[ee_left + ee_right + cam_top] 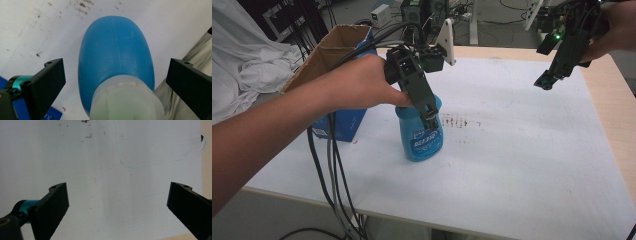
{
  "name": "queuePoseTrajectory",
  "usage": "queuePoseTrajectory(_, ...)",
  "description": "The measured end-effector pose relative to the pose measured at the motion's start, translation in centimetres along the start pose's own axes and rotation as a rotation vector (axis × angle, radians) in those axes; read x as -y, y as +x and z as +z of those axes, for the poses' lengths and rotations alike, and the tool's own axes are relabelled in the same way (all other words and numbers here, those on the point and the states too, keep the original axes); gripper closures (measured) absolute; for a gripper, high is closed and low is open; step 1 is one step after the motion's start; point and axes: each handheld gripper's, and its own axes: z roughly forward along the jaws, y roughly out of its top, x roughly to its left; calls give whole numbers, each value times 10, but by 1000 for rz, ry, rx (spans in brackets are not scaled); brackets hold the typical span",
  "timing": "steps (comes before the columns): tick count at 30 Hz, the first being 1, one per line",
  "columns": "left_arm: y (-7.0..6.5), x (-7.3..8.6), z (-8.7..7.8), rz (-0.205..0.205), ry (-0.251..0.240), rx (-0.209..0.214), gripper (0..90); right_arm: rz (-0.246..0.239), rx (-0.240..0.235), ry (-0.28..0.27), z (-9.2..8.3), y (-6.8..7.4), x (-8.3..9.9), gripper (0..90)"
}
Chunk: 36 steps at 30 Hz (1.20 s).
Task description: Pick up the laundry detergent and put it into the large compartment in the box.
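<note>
A blue plastic bottle [424, 139] with a pale, translucent top stands upright near the middle of the white-covered table [532, 160]. My left gripper [430, 113] points down over it. In the left gripper view the bottle [116, 55] sits between the two black jaws, with a gap on each side, so the left gripper [116, 83] is open around its top and not touching. My right gripper [546, 80] hangs in the air at the far right of the table. It is open above bare white sheet, with nothing between the jaws of the right gripper [117, 205].
An open cardboard box [337, 47] with a blue side stands just left of the bottle. Brown stains [457, 121] mark the sheet to the bottle's right. White cloth [247, 60] lies off the left edge. Cables [332, 175] hang over the front left edge.
</note>
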Motion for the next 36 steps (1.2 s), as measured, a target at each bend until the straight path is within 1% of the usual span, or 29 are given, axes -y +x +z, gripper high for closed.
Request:
queuePoseTrajectory(3, 0, 0, 2, 2, 3, 0, 26, 4, -1, -3, 0, 0, 0, 31)
queuePoseTrajectory(4, 0, 0, 2, 8, 0, 2, 50, 3, -1, -4, 0, 0, 0, 31)
queuePoseTrajectory(5, 1, 0, 2, 4, 0, 2, 79, 2, -1, -4, 1, 0, 0, 30)
queuePoseTrajectory(8, 1, 0, 3, 1, 7, 2, 79, -1, -2, -6, 1, -1, 0, 30)
queuePoseTrajectory(13, 2, 0, 4, -9, 1, -1, 79, 2, -3, -3, 1, 0, 0, 30)
queuePoseTrajectory(14, 2, 1, 3, -6, 4, 1, 105, -9, -3, -4, 1, -1, -1, 30)
queuePoseTrajectory(17, 2, 1, 4, -9, 5, -3, 111, -5, -5, -6, 2, -1, -1, 31)
queuePoseTrajectory(19, 2, 0, 4, -7, 3, -1, 138, -8, -5, -6, 2, -1, -1, 30)
queuePoseTrajectory(23, 2, 0, 4, -11, -1, 0, 161, -12, -3, -5, 2, -2, -1, 30)
queuePoseTrajectory(24, 2, 0, 3, -14, -3, 0, 167, -6, -3, -5, 2, -1, -1, 30)
queuePoseTrajectory(27, 2, 0, 3, -12, -8, -6, 190, -5, -2, -4, 2, -1, -1, 30)
queuePoseTrajectory(30, 2, -1, 4, -8, 0, -14, 195, -6, -4, -4, 2, -1, -1, 31)
queuePoseTrajectory(33, 2, -1, 4, -3, 3, -14, 230, -12, -4, -4, 3, -2, -1, 30)
queuePoseTrajectory(36, 2, -1, 4, 3, -2, -13, 263, -6, -5, -6, 3, -2, -2, 30)
